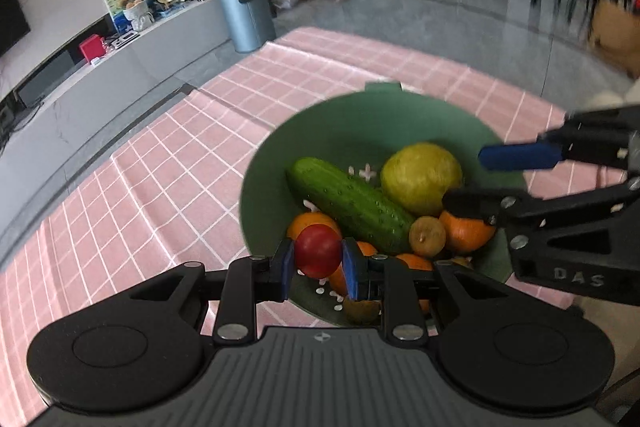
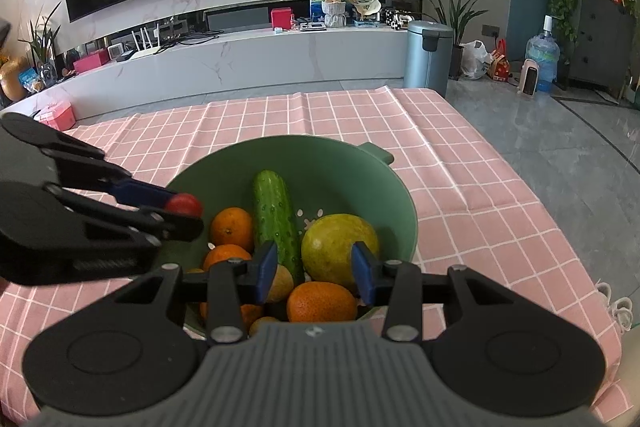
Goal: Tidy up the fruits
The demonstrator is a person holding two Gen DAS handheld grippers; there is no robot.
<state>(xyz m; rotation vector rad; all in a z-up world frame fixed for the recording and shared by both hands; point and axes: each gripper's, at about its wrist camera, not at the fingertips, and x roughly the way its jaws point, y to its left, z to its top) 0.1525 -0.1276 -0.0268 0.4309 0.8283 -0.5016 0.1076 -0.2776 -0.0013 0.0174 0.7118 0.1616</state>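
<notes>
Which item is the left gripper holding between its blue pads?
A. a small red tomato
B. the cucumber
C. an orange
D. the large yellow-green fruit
A: in the left wrist view the left gripper is shut on the small red tomato, held above the green bowl, while the cucumber lies inside the bowl.

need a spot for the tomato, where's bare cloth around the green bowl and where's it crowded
The pink checked tablecloth lies bare right of the green bowl, beyond it toward the far edge, and on its left. The bowl is crowded: cucumber, oranges, yellow-green fruit. The left gripper holds the tomato.
</notes>
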